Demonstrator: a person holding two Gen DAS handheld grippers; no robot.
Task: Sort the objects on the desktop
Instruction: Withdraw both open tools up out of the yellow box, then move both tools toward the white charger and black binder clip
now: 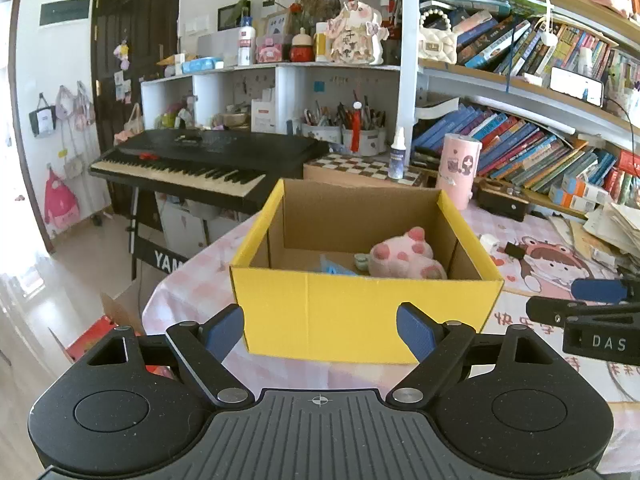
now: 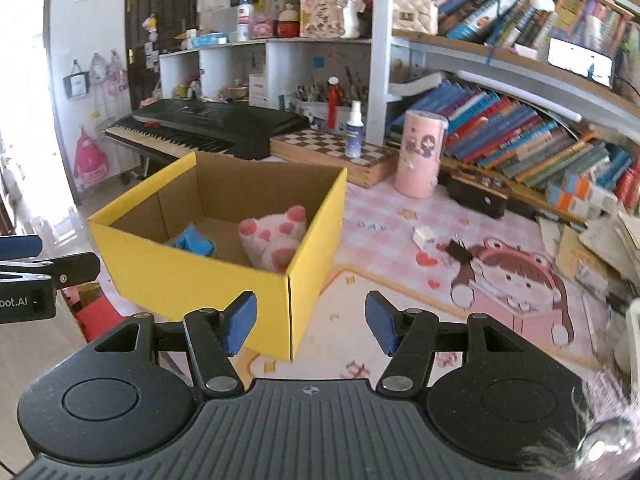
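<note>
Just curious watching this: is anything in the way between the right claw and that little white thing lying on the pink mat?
Nothing visible. The right claw stands open and empty, with only bare pink mat between it and the small white item.

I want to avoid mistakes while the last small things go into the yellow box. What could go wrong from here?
1. The white block and the black clip are small and lie close together on the patterned tablecloth, so the right gripper may catch both or slip off.
2. The yellow box is light cardboard near the table edge; either gripper could push it off.
3. The left gripper is close beside the right one; they may collide.
</note>
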